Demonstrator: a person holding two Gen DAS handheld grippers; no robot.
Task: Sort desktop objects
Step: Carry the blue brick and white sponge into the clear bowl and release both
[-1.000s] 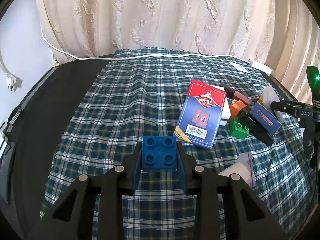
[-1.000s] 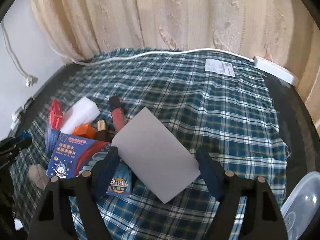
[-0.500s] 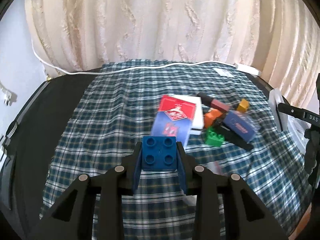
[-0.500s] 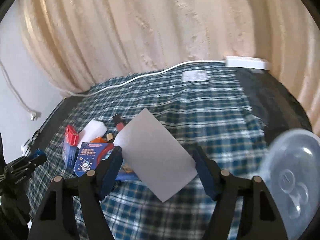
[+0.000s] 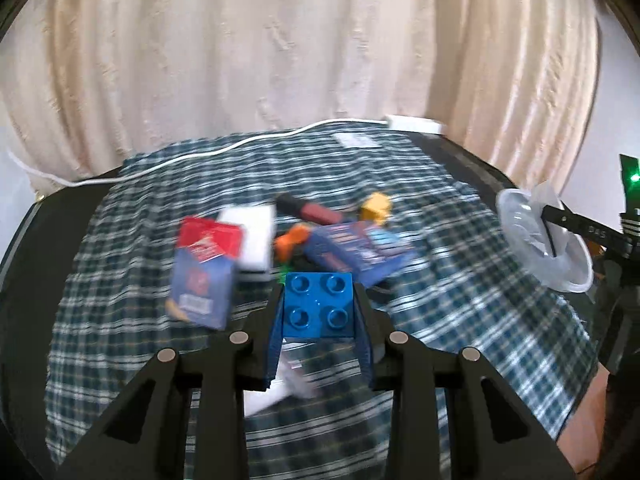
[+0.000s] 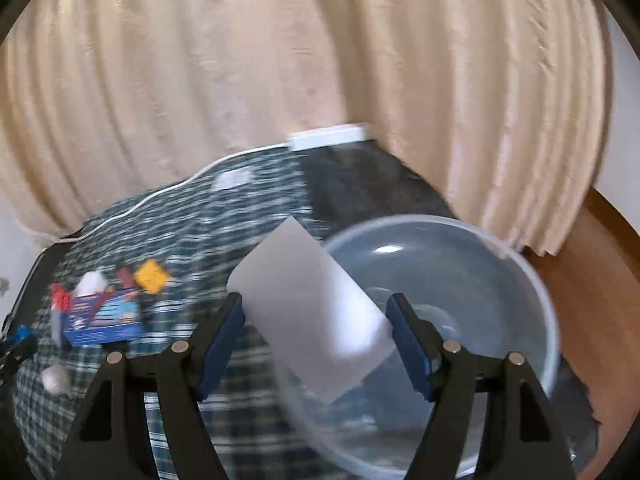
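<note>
My left gripper (image 5: 318, 312) is shut on a blue four-stud brick (image 5: 318, 300), held above the plaid cloth (image 5: 120, 288) just in front of the pile. The pile holds a red and blue card box (image 5: 204, 272), a white sponge (image 5: 252, 240), a blue box (image 5: 360, 248), an orange brick (image 5: 294, 240), a yellow brick (image 5: 376, 206) and a dark red tube (image 5: 308, 208). My right gripper (image 6: 316, 316) grips a pale rectangular block (image 6: 308, 300) cornerwise, over the near left rim of a clear plastic bowl (image 6: 532, 280).
A white cable (image 5: 200, 156) runs along the back to a power strip (image 5: 416, 124). A paper label (image 5: 356, 140) lies at the far edge of the cloth. A small clear bag (image 5: 288, 384) lies under the left gripper. Curtains hang behind; brown wood (image 6: 592, 280) shows right of the bowl.
Both grippers have swung right with their loads. The clear bowl has come under the right gripper. The pile has slid left in the right wrist view.
</note>
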